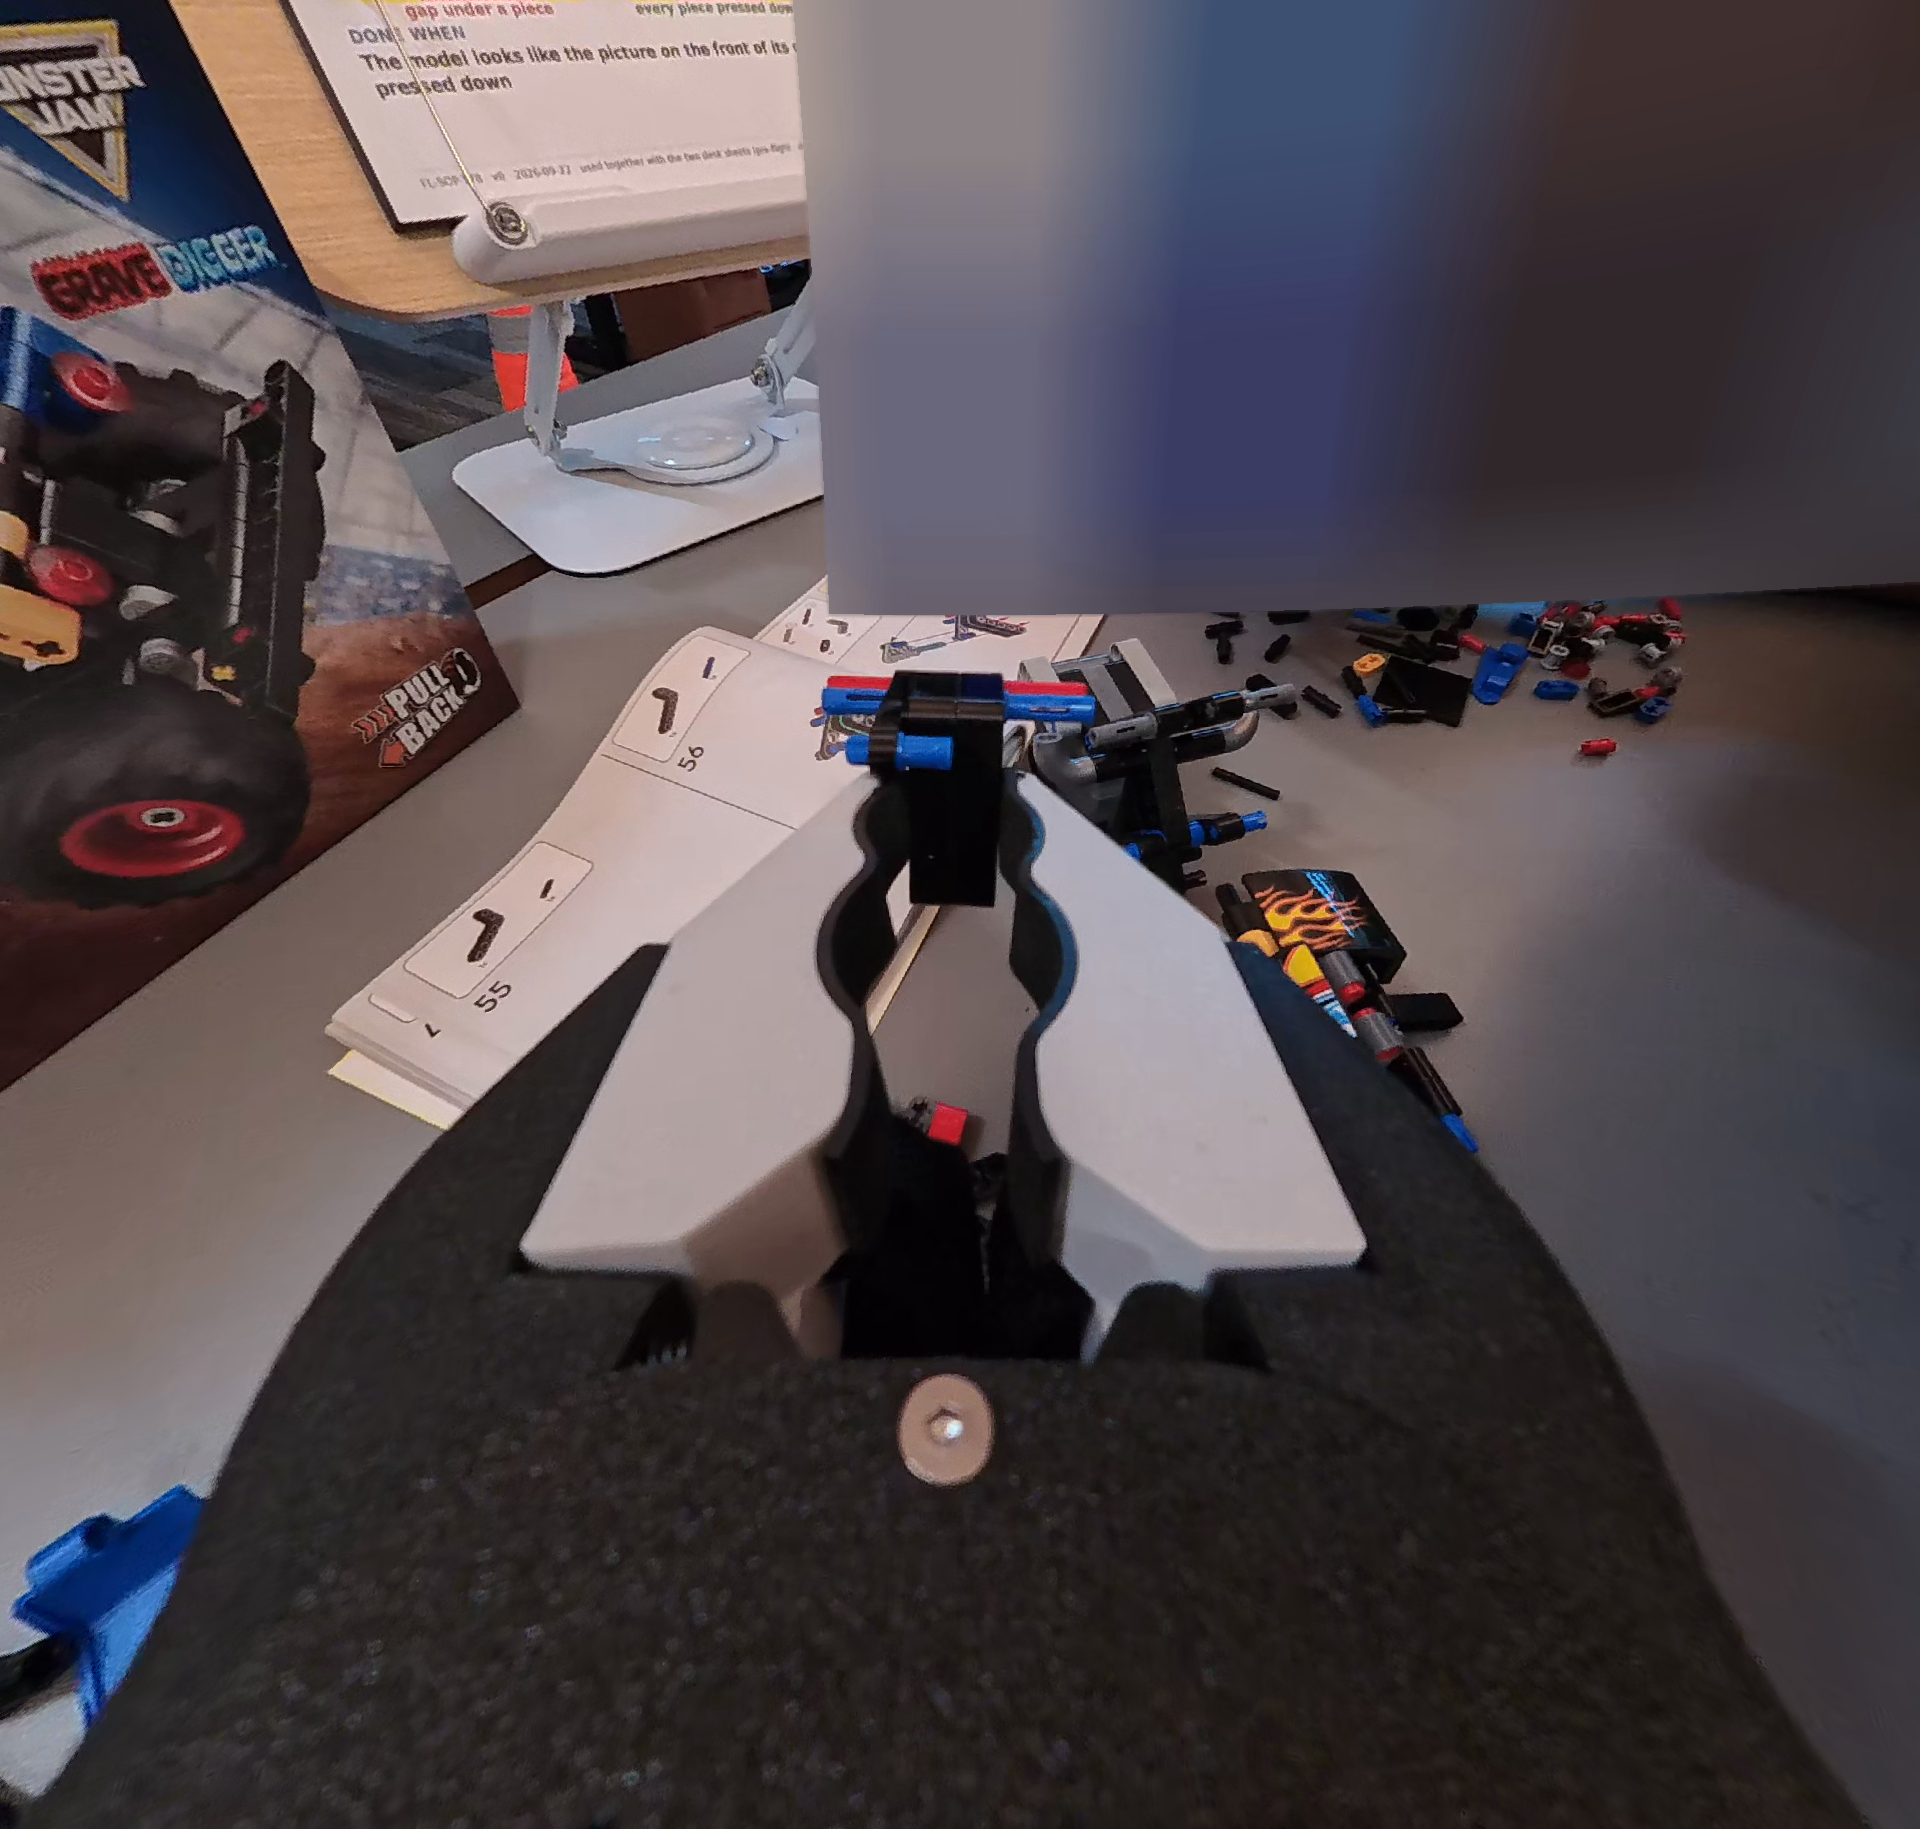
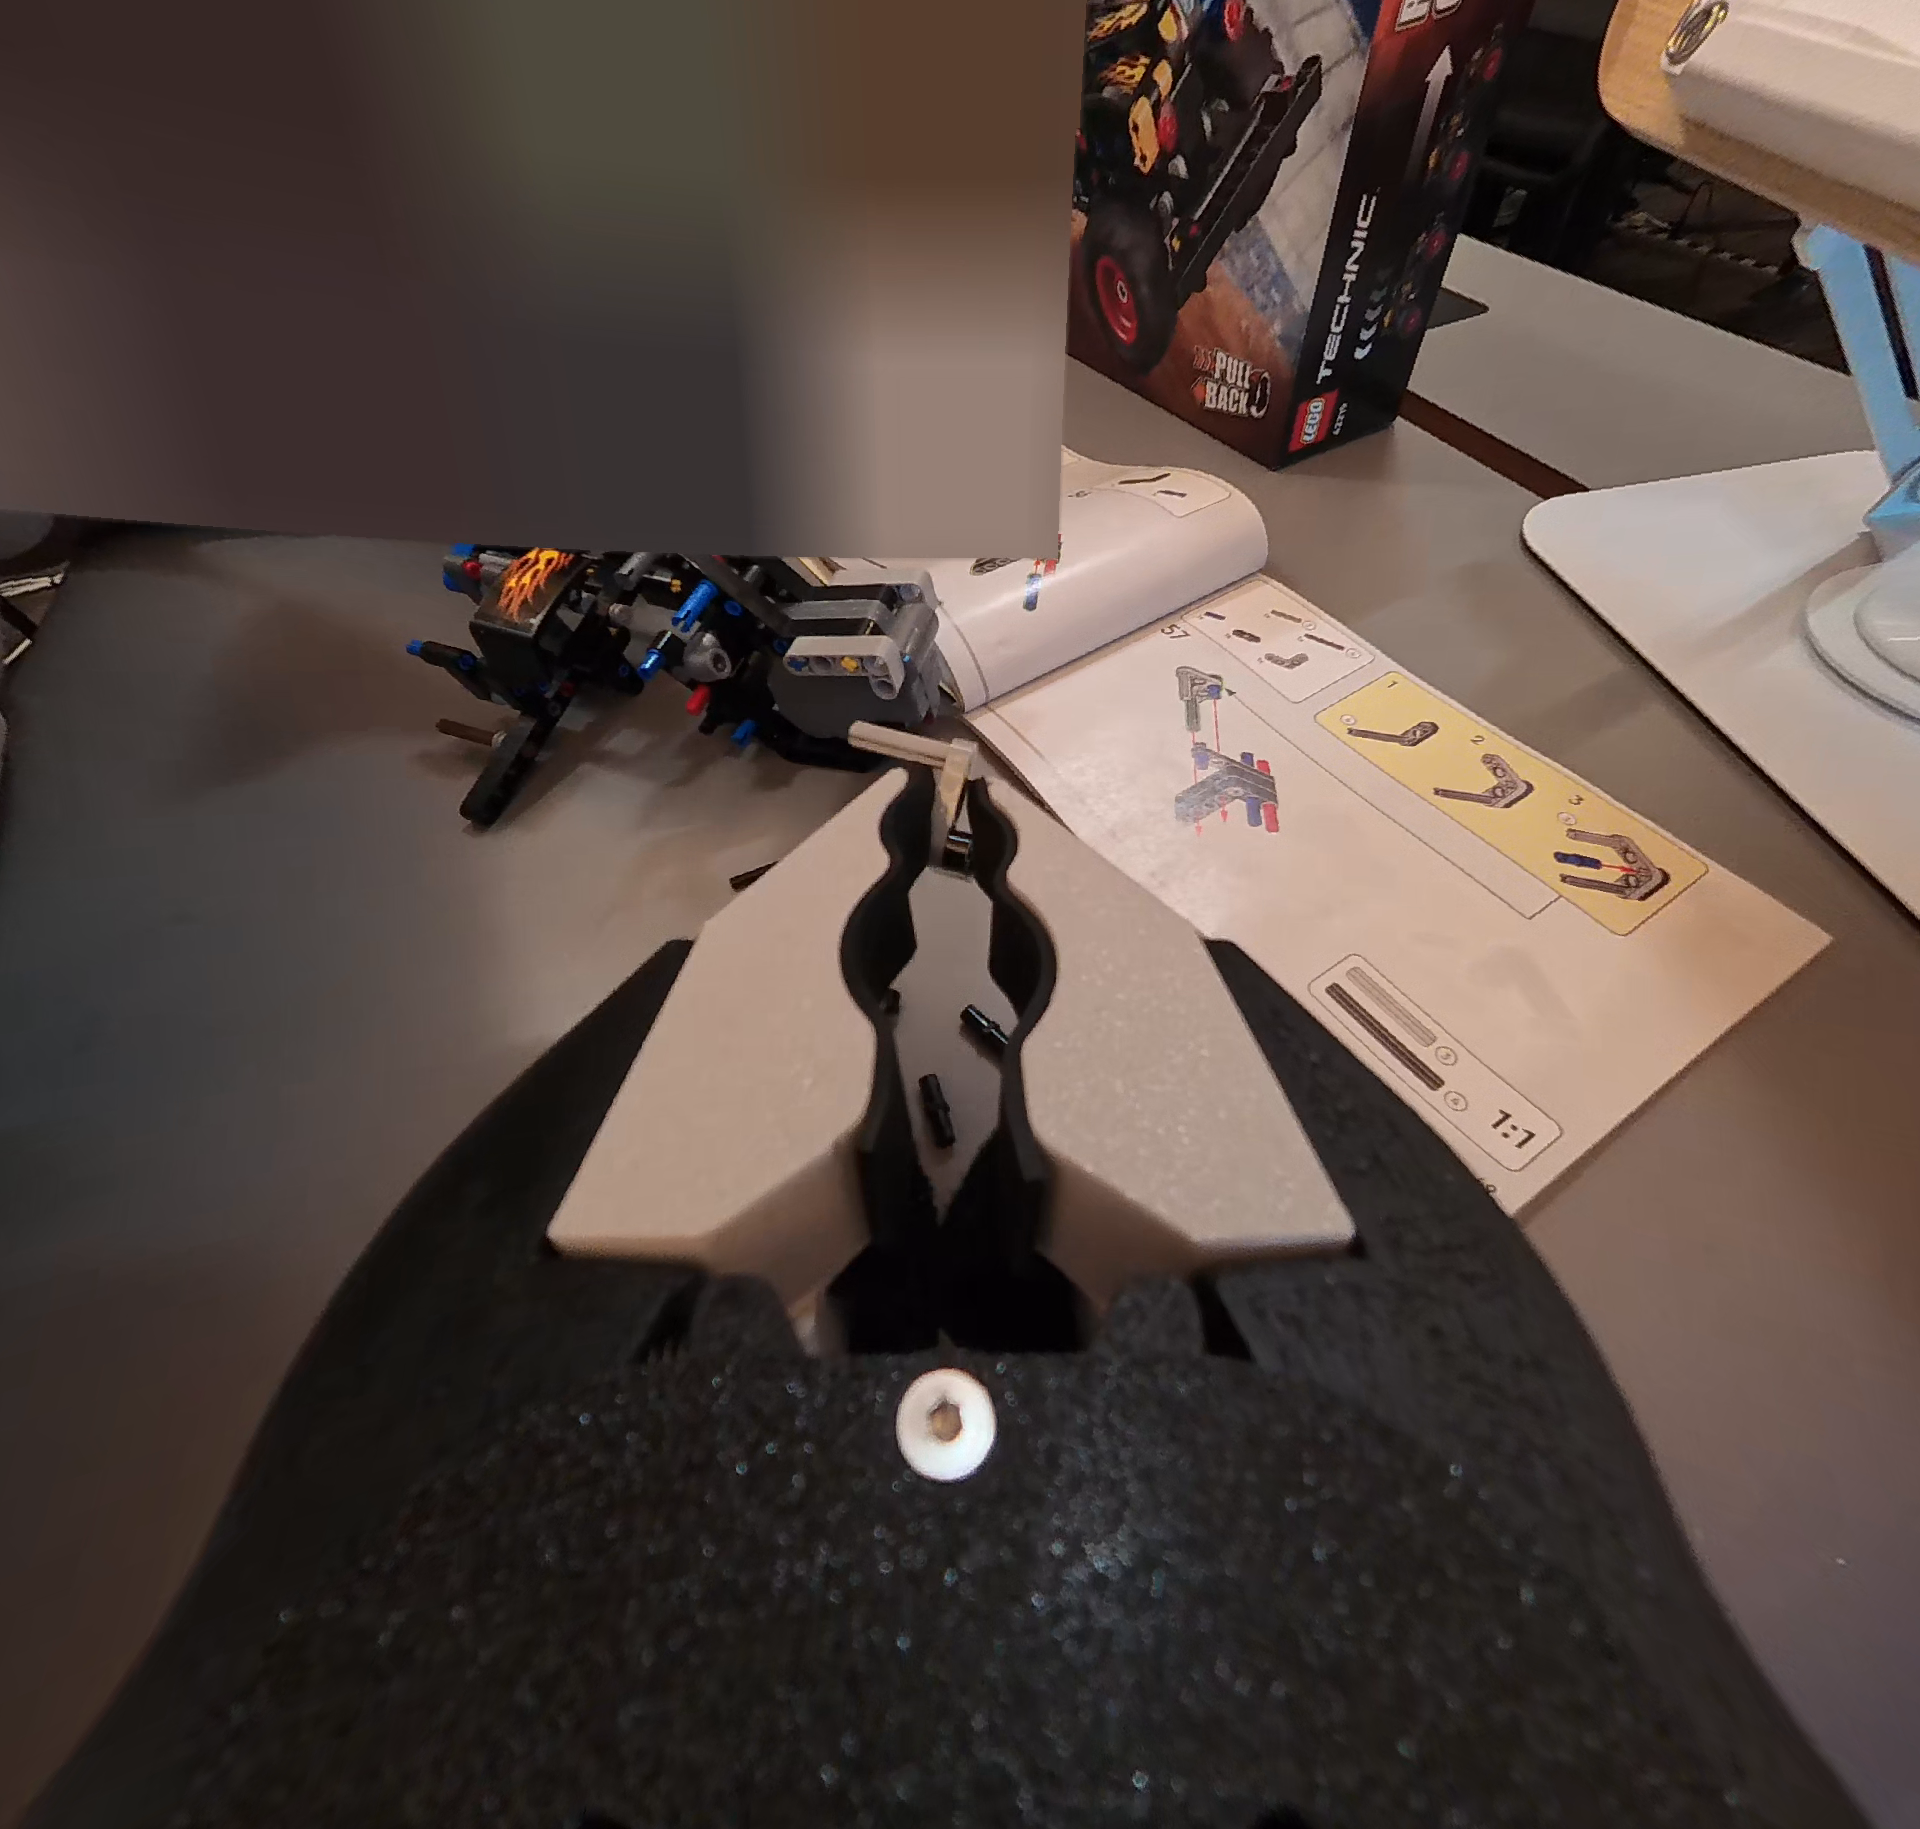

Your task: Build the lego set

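Observation:
My left gripper (image 1: 948,803) is shut on a black sub-assembly (image 1: 951,803) with blue and red pins sticking out sideways at its top, held above the open instruction booklet (image 1: 665,844). My right gripper (image 2: 940,803) is shut on a light grey bent piece (image 2: 920,749) whose arm points left past the fingertips. The half-built truck chassis (image 2: 675,647), black and grey with blue pins and a flame-printed panel, lies on the table just beyond the right gripper. It also shows in the left wrist view (image 1: 1153,751), right of the held sub-assembly.
The set's box (image 1: 177,532) stands at left; it shows at the back in the right wrist view (image 2: 1278,179). A white stand (image 1: 644,491) holds a sheet. Loose parts (image 1: 1507,667) lie scattered at far right. Small black pins (image 2: 935,1104) lie under the right gripper. A flame panel (image 1: 1320,917) lies nearby. My hands' fingertips stand some 20 cm from each other.

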### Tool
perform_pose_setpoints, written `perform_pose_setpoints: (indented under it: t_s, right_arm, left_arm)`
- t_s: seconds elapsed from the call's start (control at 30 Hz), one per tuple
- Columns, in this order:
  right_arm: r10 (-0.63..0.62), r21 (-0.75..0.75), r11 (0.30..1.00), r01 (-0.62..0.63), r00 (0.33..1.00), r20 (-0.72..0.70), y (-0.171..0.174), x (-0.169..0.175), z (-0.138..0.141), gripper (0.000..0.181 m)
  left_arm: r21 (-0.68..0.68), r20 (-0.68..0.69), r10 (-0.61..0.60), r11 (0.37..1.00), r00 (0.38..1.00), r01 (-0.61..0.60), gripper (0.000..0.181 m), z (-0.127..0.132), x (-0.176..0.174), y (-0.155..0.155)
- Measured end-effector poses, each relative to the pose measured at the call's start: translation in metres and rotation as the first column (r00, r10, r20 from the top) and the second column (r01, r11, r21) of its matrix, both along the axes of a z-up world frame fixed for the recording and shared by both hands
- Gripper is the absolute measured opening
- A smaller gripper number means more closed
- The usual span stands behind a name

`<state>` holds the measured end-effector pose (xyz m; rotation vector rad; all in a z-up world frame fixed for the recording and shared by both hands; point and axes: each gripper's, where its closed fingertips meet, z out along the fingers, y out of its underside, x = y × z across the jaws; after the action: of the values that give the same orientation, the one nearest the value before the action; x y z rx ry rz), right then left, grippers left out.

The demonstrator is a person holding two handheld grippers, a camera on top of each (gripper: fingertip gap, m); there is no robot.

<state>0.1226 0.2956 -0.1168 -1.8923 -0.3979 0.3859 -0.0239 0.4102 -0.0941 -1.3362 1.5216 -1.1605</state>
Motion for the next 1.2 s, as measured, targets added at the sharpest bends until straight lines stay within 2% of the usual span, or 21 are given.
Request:
perform_pose_setpoints:
  t_s: [0.8,0.93,1.03,1.1,1.13,1.2]
  right_arm:
    - [0.017,-0.024,1.000,-0.017,1.000,-0.016,-0.001,-0.004,-0.004,0.006]
    - [0.158,-0.121,0.978,-0.167,0.984,-0.082,-0.013,-0.033,-0.013,0.006]
    - [0.375,-0.233,0.890,-0.391,0.920,-0.111,-0.041,-0.078,-0.025,0.006]
    - [0.556,-0.255,0.782,-0.569,0.821,-0.127,-0.073,-0.114,-0.024,0.006]
    - [0.596,-0.245,0.755,-0.609,0.792,-0.131,-0.081,-0.126,-0.021,0.006]
    - [0.618,-0.295,0.728,-0.618,0.779,-0.106,-0.088,-0.138,-0.026,0.006]
  left_arm:
    - [-0.007,-0.009,-0.005,1.000,1.000,0.005,0.015,-0.002,0.000,-0.001]
    - [-0.004,0.000,-0.007,1.000,1.000,0.007,0.015,0.003,-0.001,-0.002]
    - [0.014,0.026,-0.017,1.000,1.000,0.016,0.014,0.013,-0.002,-0.009]
    - [0.041,0.041,-0.021,0.999,0.999,0.020,0.015,0.019,-0.004,-0.013]
    - [0.057,0.047,-0.023,0.998,0.999,0.020,0.015,0.021,-0.004,-0.015]
    - [0.095,0.056,-0.022,0.995,0.998,0.016,0.015,0.024,-0.005,-0.017]
